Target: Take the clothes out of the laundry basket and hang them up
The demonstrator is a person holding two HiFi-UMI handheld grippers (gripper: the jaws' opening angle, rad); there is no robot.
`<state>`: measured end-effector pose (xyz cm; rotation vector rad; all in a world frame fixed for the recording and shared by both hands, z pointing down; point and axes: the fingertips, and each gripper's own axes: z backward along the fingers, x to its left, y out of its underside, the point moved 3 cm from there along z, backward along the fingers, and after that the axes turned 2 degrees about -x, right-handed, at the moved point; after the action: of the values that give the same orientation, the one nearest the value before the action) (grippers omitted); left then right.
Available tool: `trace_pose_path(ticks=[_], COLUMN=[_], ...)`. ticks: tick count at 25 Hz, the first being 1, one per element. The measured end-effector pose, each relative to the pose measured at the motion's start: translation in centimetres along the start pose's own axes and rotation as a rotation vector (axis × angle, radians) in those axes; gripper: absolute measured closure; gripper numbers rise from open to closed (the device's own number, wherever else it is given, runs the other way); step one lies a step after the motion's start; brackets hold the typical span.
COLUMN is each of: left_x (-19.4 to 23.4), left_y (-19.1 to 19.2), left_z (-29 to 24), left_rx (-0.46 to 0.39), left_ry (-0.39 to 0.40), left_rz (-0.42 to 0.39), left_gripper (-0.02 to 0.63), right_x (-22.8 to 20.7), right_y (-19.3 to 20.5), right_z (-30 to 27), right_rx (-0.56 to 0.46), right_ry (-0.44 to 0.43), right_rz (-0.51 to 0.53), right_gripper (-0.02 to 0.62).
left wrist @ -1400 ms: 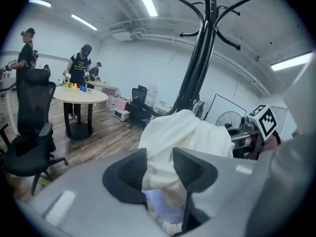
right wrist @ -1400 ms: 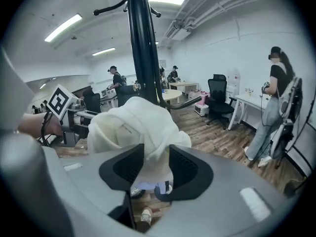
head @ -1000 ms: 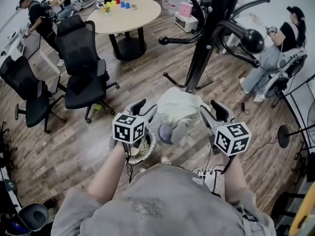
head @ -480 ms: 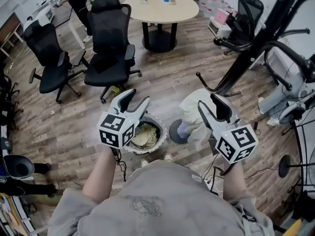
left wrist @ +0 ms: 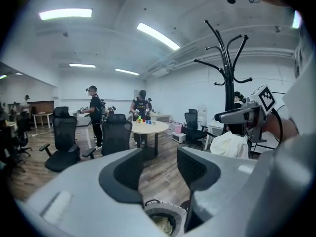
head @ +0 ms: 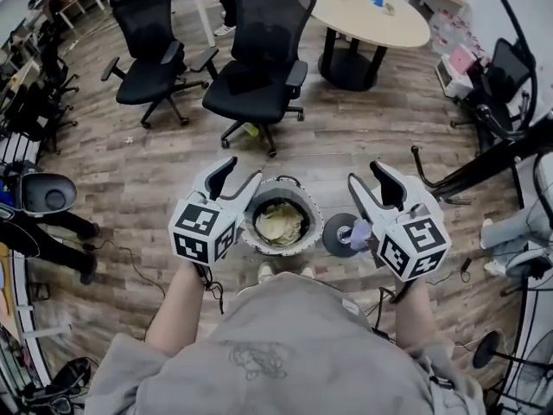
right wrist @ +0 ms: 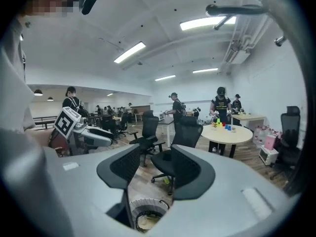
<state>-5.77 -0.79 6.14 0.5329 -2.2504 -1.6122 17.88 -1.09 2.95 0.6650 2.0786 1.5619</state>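
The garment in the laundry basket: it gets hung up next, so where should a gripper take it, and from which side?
Probably pinch a raised fold near the middle of the crumpled pale yellow garment, coming straight down from above. It lies bunched low inside the laundry basket, whose wall blocks sideways approach; only the top is open.

Evenly and brightly lit from ceiling strip lights, blown out to white glare. Only faint, soft shadows on wooden floor. Strong fisheye bending and dark vignetted corners in both gripper views; slight softness at close range.
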Motion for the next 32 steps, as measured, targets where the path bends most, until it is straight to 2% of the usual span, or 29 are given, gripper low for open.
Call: trace_pose_path(ticks=[6, 16, 25, 32], left_x=[2.1, 4.3, 6.7, 7.7], left_y=[1.0, 4.2, 11.4, 17.2], left_z=[2.5, 1.9, -0.9, -3.3], left_rx=[-0.004, 0.077, 0.213, 0.322], left_ry=[-0.099, -0.144, -0.158, -0.132], left_rz=[0.03, 0.079, 0.128, 0.152], left_gripper=[0.39, 0.39, 0.39, 0.39], right_x=[2.1, 2.8, 3.8, 3.9], right_y=[0.4, 3.6, 10.5, 16.4], right_z=[-2.8, -7.3, -12.0, -15.5], right_rx=[0.026, 0.139, 0.312, 0.438], right_ry=[-0.092, -0.14, -0.178, -0.194], right_rz=[0.028, 0.007, 0.018, 0.017], right_gripper=[0.373, 0.373, 0.373, 0.373])
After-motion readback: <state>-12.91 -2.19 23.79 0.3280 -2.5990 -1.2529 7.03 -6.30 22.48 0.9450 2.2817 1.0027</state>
